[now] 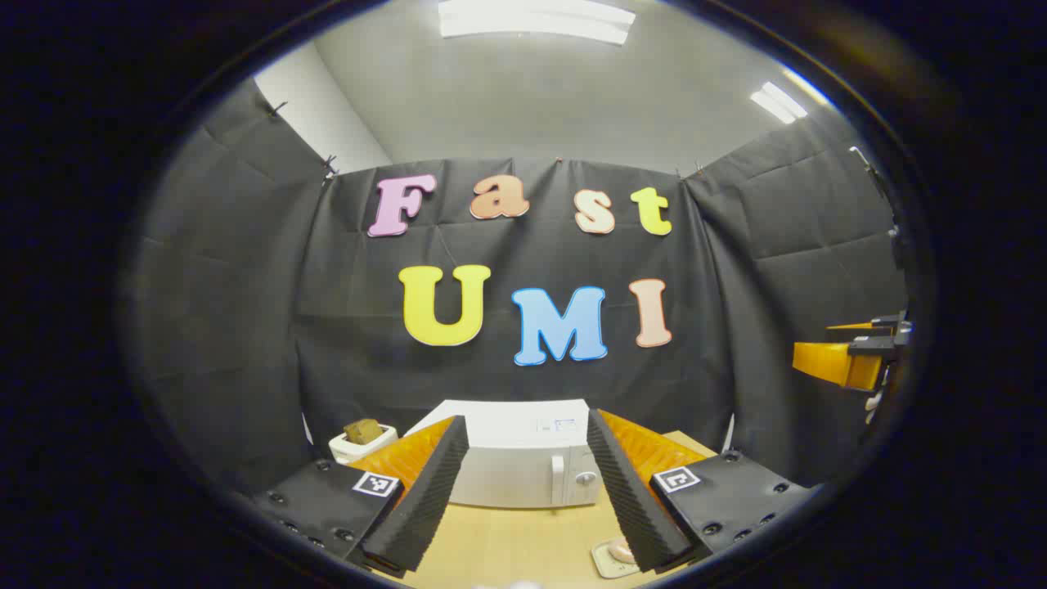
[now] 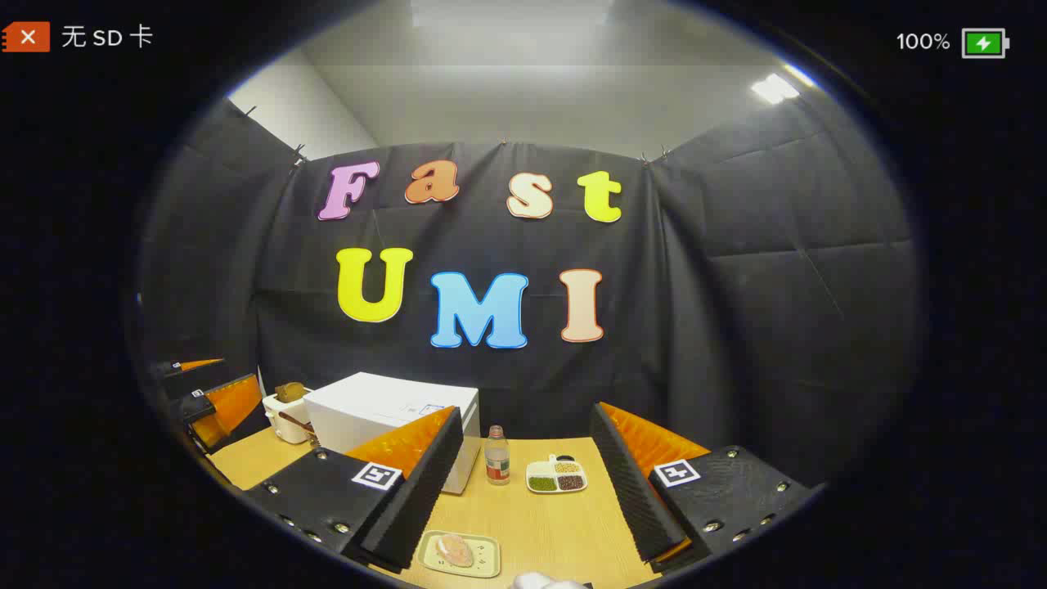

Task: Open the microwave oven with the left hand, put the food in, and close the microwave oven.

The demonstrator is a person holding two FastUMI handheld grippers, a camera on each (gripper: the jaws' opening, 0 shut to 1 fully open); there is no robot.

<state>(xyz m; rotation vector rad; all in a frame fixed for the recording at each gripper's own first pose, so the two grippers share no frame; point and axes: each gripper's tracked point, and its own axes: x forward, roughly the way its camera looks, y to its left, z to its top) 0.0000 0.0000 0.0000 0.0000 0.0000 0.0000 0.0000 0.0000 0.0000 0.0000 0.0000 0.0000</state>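
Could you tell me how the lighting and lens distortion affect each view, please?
Left gripper view: a ceiling light strip glares white; fisheye bends the booth walls; the white box-shaped microwave oven stays sharp and evenly lit. Right gripper view: the ceiling washes out to a haze; the pale rectangular plate of food lies near the rim and looks slightly soft, as does the light wooden table.

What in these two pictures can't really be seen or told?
- Microwave, left gripper view: its sides sit behind the left gripper's fingers; its inside is unseen behind the closed door.
- Food plate, left gripper view: partly behind a finger.
- Sectioned dish, right gripper view: contents too small to identify.
- Bottle, right gripper view: label too small.
- Toaster, right gripper view: partly behind the microwave.
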